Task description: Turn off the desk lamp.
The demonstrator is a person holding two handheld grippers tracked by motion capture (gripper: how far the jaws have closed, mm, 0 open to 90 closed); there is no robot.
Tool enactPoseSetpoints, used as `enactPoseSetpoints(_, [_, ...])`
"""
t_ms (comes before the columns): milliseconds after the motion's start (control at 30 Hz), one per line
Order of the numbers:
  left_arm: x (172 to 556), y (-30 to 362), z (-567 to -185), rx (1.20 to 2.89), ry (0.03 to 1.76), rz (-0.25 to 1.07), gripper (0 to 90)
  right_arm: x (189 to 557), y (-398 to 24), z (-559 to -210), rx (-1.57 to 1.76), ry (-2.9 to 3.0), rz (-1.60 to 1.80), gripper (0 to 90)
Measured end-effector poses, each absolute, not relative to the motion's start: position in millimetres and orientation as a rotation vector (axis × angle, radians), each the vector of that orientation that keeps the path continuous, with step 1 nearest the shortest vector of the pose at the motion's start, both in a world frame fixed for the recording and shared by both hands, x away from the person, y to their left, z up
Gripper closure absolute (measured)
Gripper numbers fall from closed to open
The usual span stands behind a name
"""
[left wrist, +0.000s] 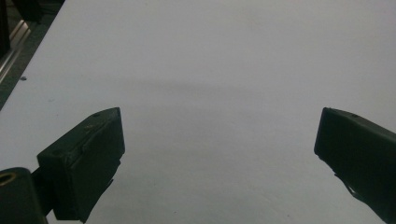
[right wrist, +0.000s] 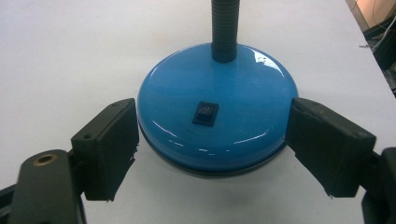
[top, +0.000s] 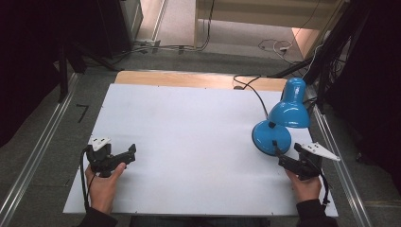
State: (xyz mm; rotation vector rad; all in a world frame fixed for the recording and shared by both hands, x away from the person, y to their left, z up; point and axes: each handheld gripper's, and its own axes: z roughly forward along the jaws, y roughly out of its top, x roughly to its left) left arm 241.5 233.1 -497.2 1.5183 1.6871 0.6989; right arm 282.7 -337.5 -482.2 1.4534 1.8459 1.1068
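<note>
A blue desk lamp stands at the right of the white table (top: 189, 123). Its round base (top: 271, 137) carries a black flexible neck, and the blue shade (top: 289, 111) hangs over the base's far side. My right gripper (top: 280, 155) is open just in front of the base. In the right gripper view the two jaws flank the base (right wrist: 233, 84) close to its rim, touching nothing, and a black rocker switch (right wrist: 205, 113) faces me below the neck (right wrist: 224, 28). My left gripper (top: 129, 155) is open at the table's left, its jaws (left wrist: 219, 123) wide apart over bare table.
The lamp's black cable (top: 250, 87) runs from the base to the back edge, where a strip of wood (top: 189, 79) shows. Metal rails (top: 38, 156) run along the floor on both sides of the table. More cables lie on the floor behind (top: 274, 46).
</note>
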Motion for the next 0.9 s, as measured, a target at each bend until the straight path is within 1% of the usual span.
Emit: enactPoseSetpoints(900, [241.3, 233.7, -497.0, 1.515, 1.687, 0.698, 2.3, 275.6, -341.6, -479.9, 1.454, 1.836, 1.113, 16.0])
